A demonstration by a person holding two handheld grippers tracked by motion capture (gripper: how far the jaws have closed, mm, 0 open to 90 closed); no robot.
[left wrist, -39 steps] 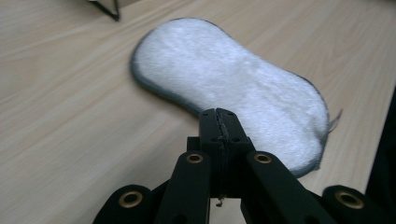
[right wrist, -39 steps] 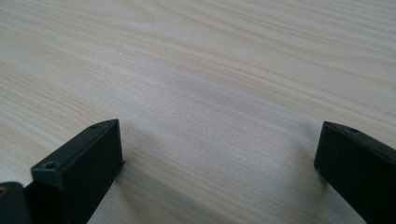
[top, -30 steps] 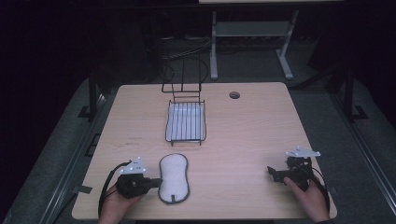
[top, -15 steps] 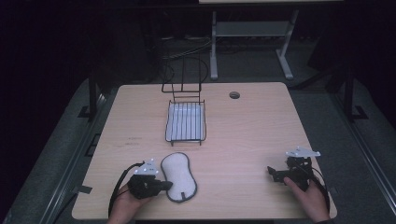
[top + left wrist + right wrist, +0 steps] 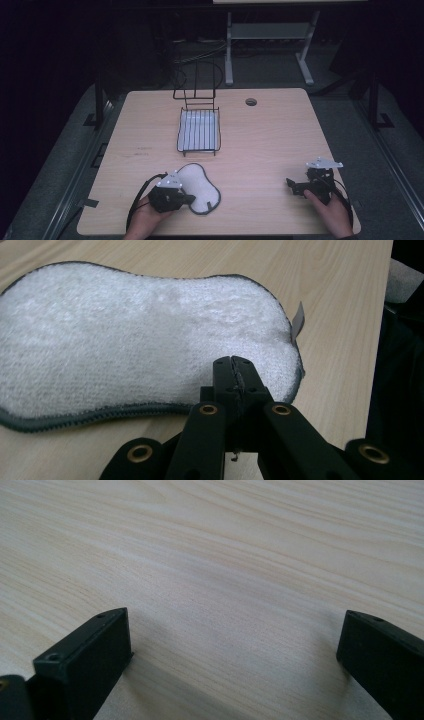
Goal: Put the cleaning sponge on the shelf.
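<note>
A white terry pad (image 5: 202,186) with a dark stitched rim lies tilted near the table's front edge, left of centre. My left gripper (image 5: 189,199) is at its near left side. In the left gripper view the two black jaws are pressed together, their tip (image 5: 235,362) over the pad (image 5: 140,350) close to its rim, with nothing pinched between them. A small grey tag (image 5: 298,320) sticks out of the pad's end. My right gripper (image 5: 292,186) rests at the front right, far from the pad. Its jaws (image 5: 235,625) stand wide apart over bare wood.
A black wire rack (image 5: 199,131) with an upright back frame stands at the table's middle rear. A round cable hole (image 5: 251,102) sits at the back right. Bare wood (image 5: 270,145) lies between the rack and my right gripper. A metal stand is behind the table.
My left gripper has moved right onto the pad's near side. The pad has turned from lying straight along the table's depth to slanting, its near end swung right. The right hand stayed put.
</note>
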